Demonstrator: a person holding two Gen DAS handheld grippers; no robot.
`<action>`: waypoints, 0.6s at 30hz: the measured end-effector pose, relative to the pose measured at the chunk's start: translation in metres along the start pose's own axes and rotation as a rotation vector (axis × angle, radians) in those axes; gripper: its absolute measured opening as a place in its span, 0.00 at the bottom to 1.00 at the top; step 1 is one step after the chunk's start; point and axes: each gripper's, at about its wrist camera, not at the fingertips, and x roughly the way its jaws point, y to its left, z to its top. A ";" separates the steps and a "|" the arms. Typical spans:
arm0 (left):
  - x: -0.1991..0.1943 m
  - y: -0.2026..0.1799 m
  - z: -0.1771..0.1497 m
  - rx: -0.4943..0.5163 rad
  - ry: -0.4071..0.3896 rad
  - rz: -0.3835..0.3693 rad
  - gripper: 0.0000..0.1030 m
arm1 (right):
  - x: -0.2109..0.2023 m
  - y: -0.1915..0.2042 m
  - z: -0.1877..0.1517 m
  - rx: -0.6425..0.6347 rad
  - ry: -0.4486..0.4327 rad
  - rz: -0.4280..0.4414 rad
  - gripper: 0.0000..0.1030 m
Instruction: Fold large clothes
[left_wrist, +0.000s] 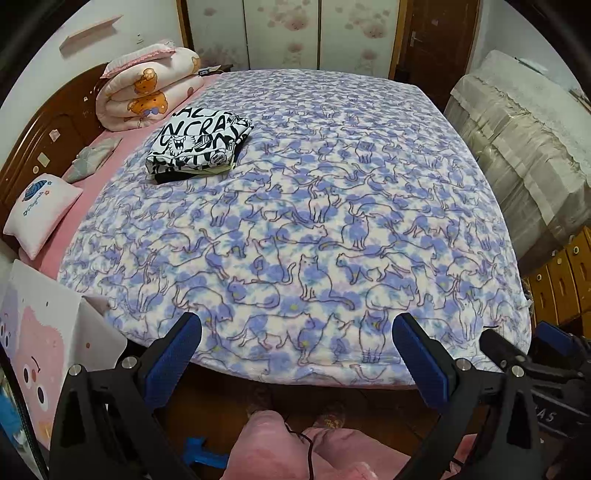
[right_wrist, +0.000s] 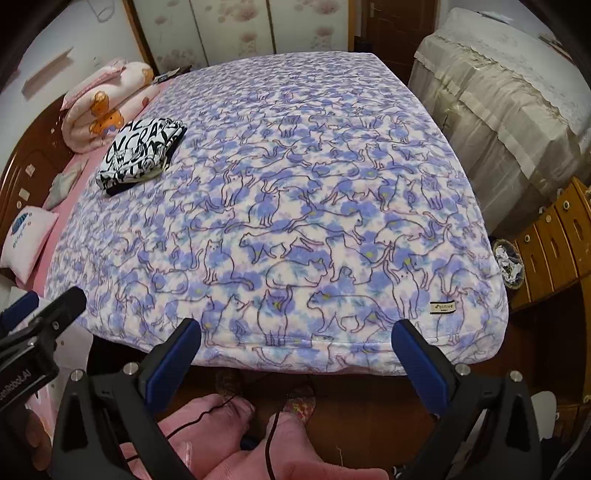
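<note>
blue ribbed pads line both jaws of the left gripper (left_wrist: 297, 334), which stand spread wide with nothing between them, tilted down over the near edge of the bed. the right gripper (right_wrist: 296, 334) is the same: jaws far apart, empty, hanging over that same edge. in the left wrist view the right gripper's black body pokes in at the lower right, partly cut off by the frame; in the right wrist view the left one shows at the lower left, its label only half readable.

below the grippers, pink trouser legs (right_wrist: 236, 435) and patterned slippers (right_wrist: 300, 404) stand on a dark wooden floor, with a thin black cable running across them. the rest of the person is out of view.

a fleece blanket (left_wrist: 314, 206) printed with outlined cats on purple blotches covers the mattress, and a small sewn tag (right_wrist: 443, 307) sits near its front right corner, the lettering too small to read.

the folded clothes (left_wrist: 201, 146) lie well apart from both grippers, on the far left part of the blanket: a neat stack with a black-and-white lettered garment on top, a pale layer and a dark layer showing only as edges under it. what those lower pieces are cannot be told.

beyond the stack lies a rolled pink quilt with bears (left_wrist: 147, 92), and a small pink pillow (left_wrist: 40, 212) rests against the wooden headboard (left_wrist: 55, 125).
</note>
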 end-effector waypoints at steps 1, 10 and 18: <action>0.000 0.000 0.001 0.000 0.000 -0.002 0.99 | 0.000 0.004 0.001 -0.014 0.001 0.000 1.00; 0.003 0.001 0.007 0.003 -0.008 0.000 0.99 | 0.004 0.013 0.008 -0.043 0.001 -0.019 1.00; 0.006 0.003 0.008 0.005 -0.003 -0.005 0.99 | 0.003 0.013 0.006 -0.041 0.001 -0.015 1.00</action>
